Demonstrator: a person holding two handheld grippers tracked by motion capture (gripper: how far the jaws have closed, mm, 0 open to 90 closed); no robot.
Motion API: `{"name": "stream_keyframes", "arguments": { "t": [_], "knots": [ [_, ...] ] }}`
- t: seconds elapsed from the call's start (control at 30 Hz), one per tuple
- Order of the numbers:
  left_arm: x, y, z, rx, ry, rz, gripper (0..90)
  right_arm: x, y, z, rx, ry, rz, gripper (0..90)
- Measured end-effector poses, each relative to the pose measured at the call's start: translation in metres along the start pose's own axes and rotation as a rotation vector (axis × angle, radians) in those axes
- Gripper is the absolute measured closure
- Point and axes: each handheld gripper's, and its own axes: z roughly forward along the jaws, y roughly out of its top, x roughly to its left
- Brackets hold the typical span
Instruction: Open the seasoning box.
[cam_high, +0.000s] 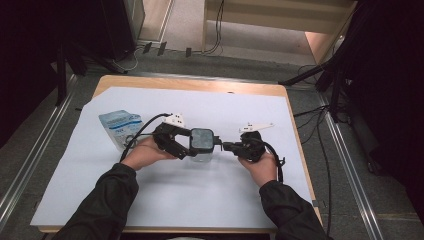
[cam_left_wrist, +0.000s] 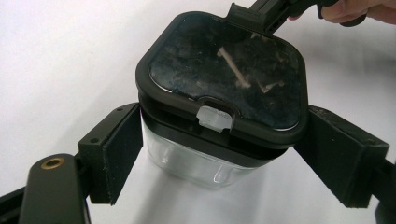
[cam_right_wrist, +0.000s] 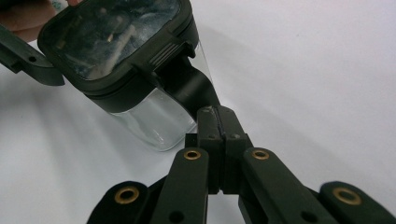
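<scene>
Left gripper (cam_left_wrist: 219, 154) jaws spread around the jar (cam_left_wrist: 205, 163), pads just clear; right gripper (cam_right_wrist: 218, 122) pinches the lid's (cam_left_wrist: 224, 70) latch.

text: none legible | blue-white pouch (cam_high: 118, 125), 9 o'clock of jar: print too small to read
</scene>
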Motion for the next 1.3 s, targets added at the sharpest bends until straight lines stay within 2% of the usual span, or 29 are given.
{"name": "stream_keyframes", "arguments": {
  "t": [0.27,0.33,0.37,0.43,0.53,0.57,0.6,0.67,0.77,0.83,0.87,0.9,0.97,1.07,1.2,1.3],
  "knots": [
    [-0.002,0.002,-0.006,-0.002,-0.002,-0.001,19.1,0.0,0.0,0.0,-0.002,-0.001,0.001,90.0],
    [-0.003,0.004,-0.01,-0.024,-0.009,-0.002,21.2,0.0,0.0,0.0,-0.002,-0.001,0.001,90.0],
    [-0.003,0.004,-0.013,-0.032,-0.016,0.001,26.1,0.0,0.0,0.0,-0.002,-0.001,0.0,90.0],
    [-0.004,0.005,-0.016,-0.054,-0.026,0.008,29.5,0.0,0.0,0.0,-0.001,0.001,0.001,90.0],
    [-0.006,0.006,-0.017,-0.055,-0.022,0.02,32.7,0.001,0.0,0.0,0.0,0.0,0.0,90.0],
    [-0.006,0.006,-0.018,-0.059,-0.033,0.022,34.3,0.0,0.0,0.0,0.001,0.0,0.0,90.0],
    [-0.006,0.007,-0.018,-0.06,-0.048,0.03,40.8,0.0,0.0,0.0,0.001,0.003,0.0,90.0],
    [-0.008,0.008,-0.018,-0.053,-0.053,0.041,46.6,0.001,0.0,0.0,0.001,0.001,0.0,90.0],
    [-0.009,0.011,-0.017,-0.048,-0.061,0.038,56.4,0.001,0.0,0.0,0.0,0.004,0.002,90.0],
    [-0.01,0.013,-0.018,-0.049,-0.072,0.036,68.4,0.001,0.0,-0.001,-0.002,0.007,0.005,90.0],
    [-0.01,0.014,-0.018,-0.052,-0.084,0.03,68.4,0.001,0.0,-0.001,-0.002,0.007,0.005,90.0],
    [-0.01,0.015,-0.018,-0.053,-0.093,0.031,71.3,0.001,0.0,-0.001,-0.002,0.008,0.006,90.0],
    [-0.01,0.018,-0.017,-0.057,-0.111,0.006,78.5,0.001,0.0,-0.001,0.0,0.01,0.008,90.0],
    [-0.012,0.021,-0.017,-0.059,-0.125,-0.011,84.2,0.002,-0.001,-0.001,0.0,0.012,0.013,90.0],
    [-0.014,0.027,-0.016,-0.061,-0.129,-0.035,86.0,0.002,-0.002,-0.002,-0.002,0.017,0.026,90.0],
    [-0.016,0.031,-0.014,-0.054,-0.122,-0.03,86.5,0.002,-0.003,-0.001,-0.007,0.015,0.026,90.0]
  ]
}}
